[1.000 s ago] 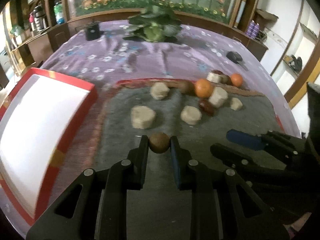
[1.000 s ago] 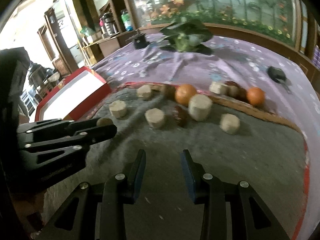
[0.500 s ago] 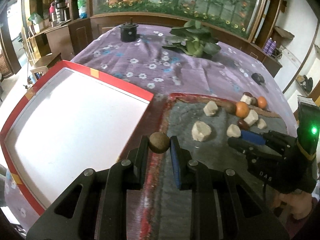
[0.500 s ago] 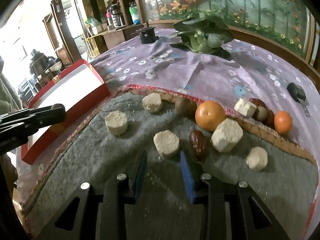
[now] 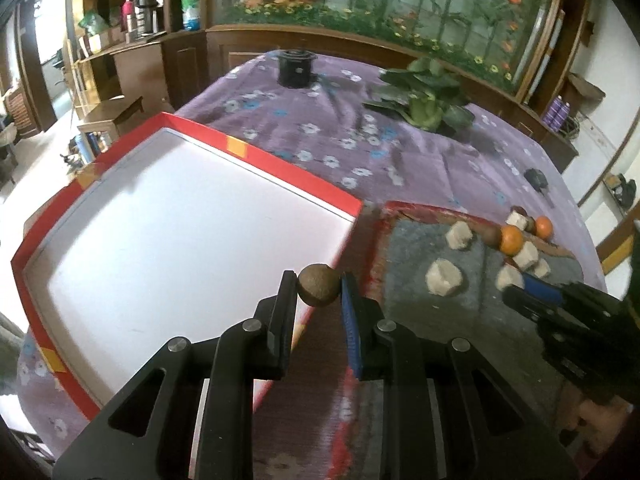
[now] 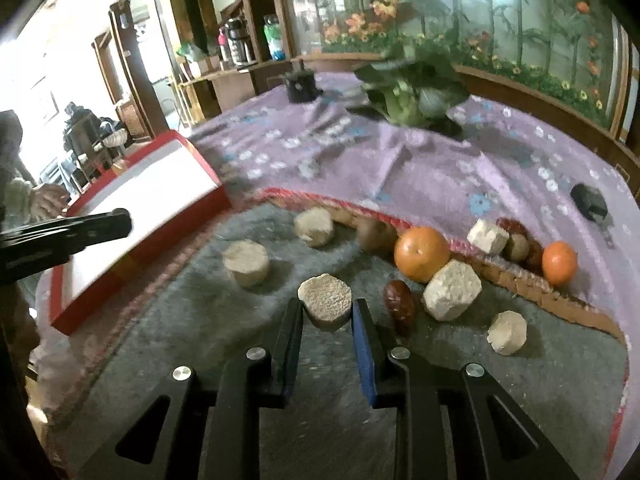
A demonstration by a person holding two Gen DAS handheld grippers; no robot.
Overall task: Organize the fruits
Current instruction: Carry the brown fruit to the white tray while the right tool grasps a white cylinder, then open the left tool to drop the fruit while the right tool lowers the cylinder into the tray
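Above red tray's (image 5: 260,152) edge, brown fruit (image 5: 319,284) in left gripper (image 5: 318,286).

On the grey mat (image 6: 520,400): two oranges (image 6: 421,253), six pale chunks (image 6: 452,289), two dark red dates (image 6: 400,304) and two brown round fruits (image 6: 374,233); a third sits in the left gripper (image 5: 319,285).

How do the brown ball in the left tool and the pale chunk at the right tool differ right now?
The brown ball is round, dark and small; the pale chunk is cream, faceted and wider. The brown ball is clamped in the left tool, held up at the edge of the red tray; the pale chunk lies on the grey mat, the right tool open around it. Both sit between fingertips.
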